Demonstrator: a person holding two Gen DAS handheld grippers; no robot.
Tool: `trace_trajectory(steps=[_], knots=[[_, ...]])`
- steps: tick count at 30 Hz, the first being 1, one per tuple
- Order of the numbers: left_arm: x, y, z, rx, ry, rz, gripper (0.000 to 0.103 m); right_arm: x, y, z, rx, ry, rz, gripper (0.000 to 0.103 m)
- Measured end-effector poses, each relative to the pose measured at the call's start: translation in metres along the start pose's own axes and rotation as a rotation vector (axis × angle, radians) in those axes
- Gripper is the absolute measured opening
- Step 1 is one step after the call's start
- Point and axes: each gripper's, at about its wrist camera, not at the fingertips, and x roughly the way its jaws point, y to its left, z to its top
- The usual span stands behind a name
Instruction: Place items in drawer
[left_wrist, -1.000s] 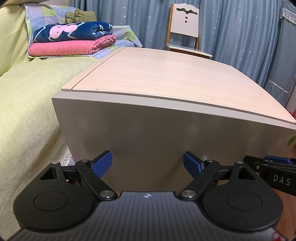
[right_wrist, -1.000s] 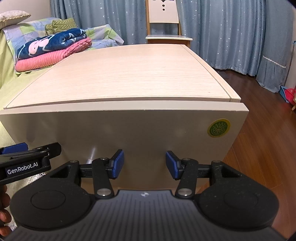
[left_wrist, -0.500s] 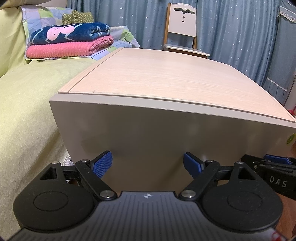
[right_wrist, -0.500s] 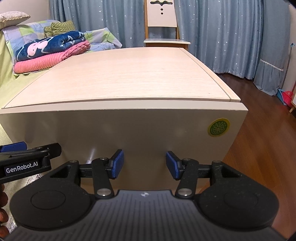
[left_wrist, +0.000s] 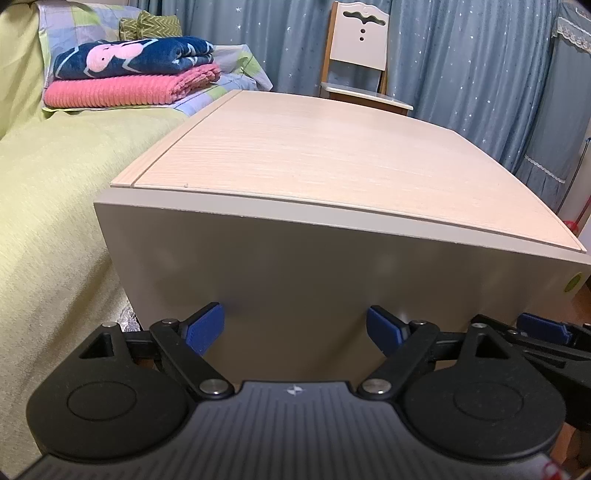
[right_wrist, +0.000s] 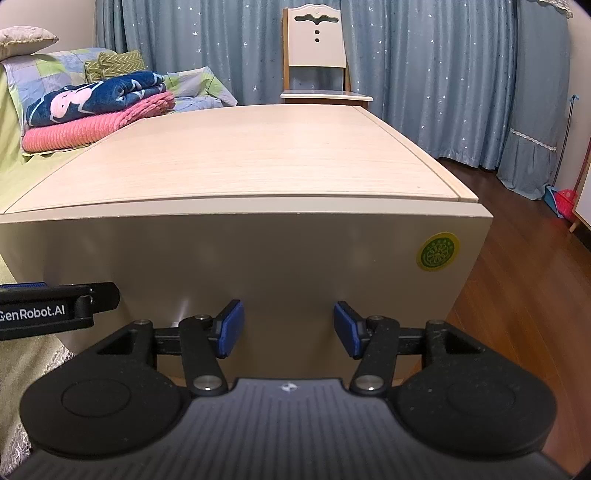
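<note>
Two grippers, jaws apart, facing drawer front (right_wrist: 258, 266), width crosswise

Pale-wood cabinet (right_wrist: 236, 166), round green-yellow sticker (right_wrist: 438, 252), pink blanket (left_wrist: 118, 90), star-dotted blue curtains (right_wrist: 424, 55).

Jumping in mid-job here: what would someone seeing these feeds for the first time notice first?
The pale wooden cabinet fills both views, its plain front shut, with a green round sticker at its right edge. Both claws, left claw and right claw, hang open and empty before that front. Behind on the left, folded pink and navy blankets lie on the bed.
</note>
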Motion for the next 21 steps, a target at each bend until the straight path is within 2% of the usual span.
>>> trace_trajectory(steps=[4, 7, 11, 14, 17, 20, 21], knots=[[0.001, 0.001, 0.001, -0.004, 0.006, -0.002, 0.086, 0.001, -0.001, 0.005, 0.001, 0.024, 0.004, 0.051], [0.002, 0.0, 0.002, -0.006, 0.015, 0.002, 0.086, 0.003, -0.005, 0.009, 0.009, 0.067, 0.025, 0.055], [-0.004, -0.001, 0.004, -0.032, 0.019, 0.015, 0.086, -0.001, -0.016, 0.018, 0.05, 0.105, 0.06, 0.054], [-0.013, -0.003, 0.006, -0.044, 0.057, 0.024, 0.086, -0.014, -0.024, 0.019, 0.036, 0.089, 0.06, 0.065], [-0.026, -0.01, 0.007, -0.03, 0.117, 0.053, 0.086, -0.025, -0.032, 0.021, 0.034, 0.105, 0.07, 0.07], [-0.043, -0.019, 0.007, -0.009, 0.157, 0.082, 0.088, -0.037, -0.04, 0.025, 0.025, 0.134, 0.086, 0.085], [-0.05, -0.023, 0.007, -0.002, 0.164, 0.09, 0.092, -0.042, -0.042, 0.026, 0.02, 0.142, 0.092, 0.091]])
